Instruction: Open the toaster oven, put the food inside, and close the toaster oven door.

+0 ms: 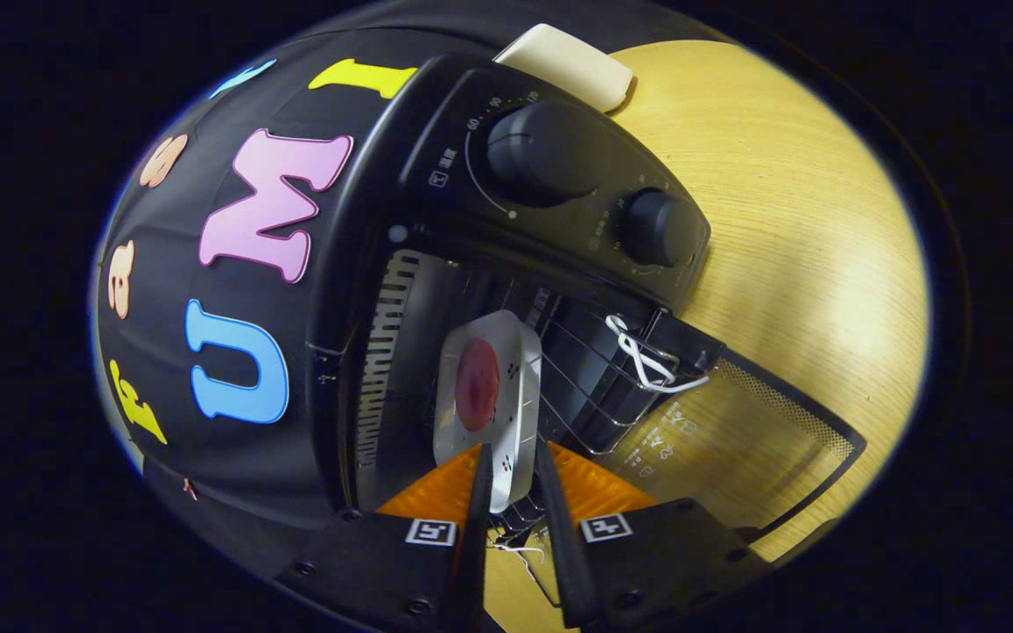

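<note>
Gripper [513, 475] fingers pinch my tray's [515, 387] near edge, rolled sideways. Its food [477, 385] sits inside the open toaster oven [471, 290].

I had the gripper [513, 479] rolled sideways, its two fingers [480, 492] nearly closed, pinching something thin between them.

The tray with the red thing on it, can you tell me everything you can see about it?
The tray is a small, shiny, silver-looking metal one with rounded corners and a raised rim. A round, dark red piece of food lies on its middle. The gripper is shut on the tray's near edge, one finger on each side, holding it partly inside the open toaster oven over the wire rack.
</note>
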Available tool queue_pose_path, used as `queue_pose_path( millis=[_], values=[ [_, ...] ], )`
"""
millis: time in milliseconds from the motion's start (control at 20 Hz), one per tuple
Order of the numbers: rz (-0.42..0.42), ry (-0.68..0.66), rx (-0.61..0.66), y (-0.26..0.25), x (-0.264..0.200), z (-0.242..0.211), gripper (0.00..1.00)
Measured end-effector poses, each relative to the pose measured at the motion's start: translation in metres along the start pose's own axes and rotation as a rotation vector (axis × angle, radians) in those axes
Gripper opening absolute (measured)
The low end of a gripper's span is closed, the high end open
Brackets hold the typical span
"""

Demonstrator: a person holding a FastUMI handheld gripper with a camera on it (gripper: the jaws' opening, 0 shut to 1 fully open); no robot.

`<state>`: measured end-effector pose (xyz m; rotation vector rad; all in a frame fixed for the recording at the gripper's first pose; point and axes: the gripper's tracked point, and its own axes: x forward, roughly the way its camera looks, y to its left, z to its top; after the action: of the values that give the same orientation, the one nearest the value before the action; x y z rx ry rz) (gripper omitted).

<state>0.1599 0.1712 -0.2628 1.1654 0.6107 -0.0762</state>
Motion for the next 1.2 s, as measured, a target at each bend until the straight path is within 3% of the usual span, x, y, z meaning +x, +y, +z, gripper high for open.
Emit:
queue_pose_path(
  millis=[150,400,950,1200],
  values=[
    [0.018,0.033,-0.074,0.002,-0.026,-0.016,0.94],
    [0.009,0.08,-0.199,-0.001,-0.066,-0.031,0.98],
    [0.007,0.093,-0.755,-0.016,-0.121,-0.05,0.99],
    [-0.076,0.109,-0.951,-0.051,-0.122,-0.066,0.99]
  ],
)
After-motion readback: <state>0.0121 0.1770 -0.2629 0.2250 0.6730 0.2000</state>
